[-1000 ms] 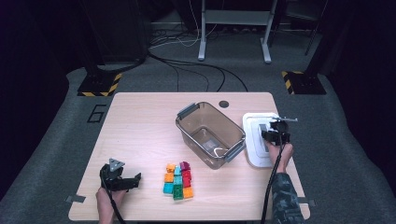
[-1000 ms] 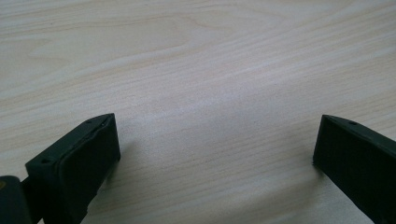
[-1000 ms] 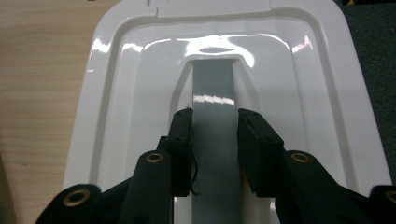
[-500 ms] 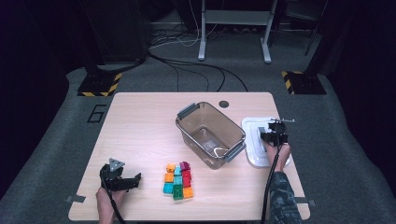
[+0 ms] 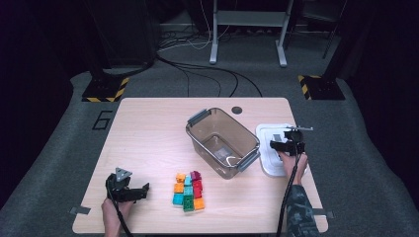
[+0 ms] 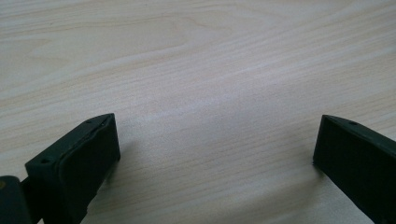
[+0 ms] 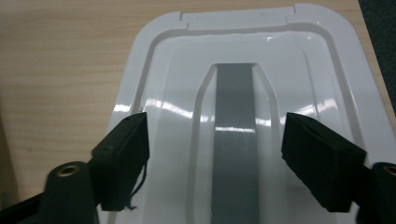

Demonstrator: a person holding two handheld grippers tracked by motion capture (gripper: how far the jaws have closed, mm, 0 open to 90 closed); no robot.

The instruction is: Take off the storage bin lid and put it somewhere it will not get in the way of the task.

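Observation:
A white lid with a grey strip handle lies flat on the table, right of the clear plastic bin. My right gripper hovers over the lid. Its jaws have just been opening and now stand apart on either side of the handle, touching nothing, so the right gripper is open. A cluster of coloured blocks sits in front of the bin. Left of the blocks my left gripper rests open over bare wood, with nothing between the jaws of the left gripper.
The bin's inside holds no blocks, only a label on its floor. A small dark round spot marks the table behind the bin. Table edges lie close to both hands. Cables and stand legs are on the floor beyond.
Both hands and the lid stay where they were. The right gripper's jaws look somewhat wider apart than before.

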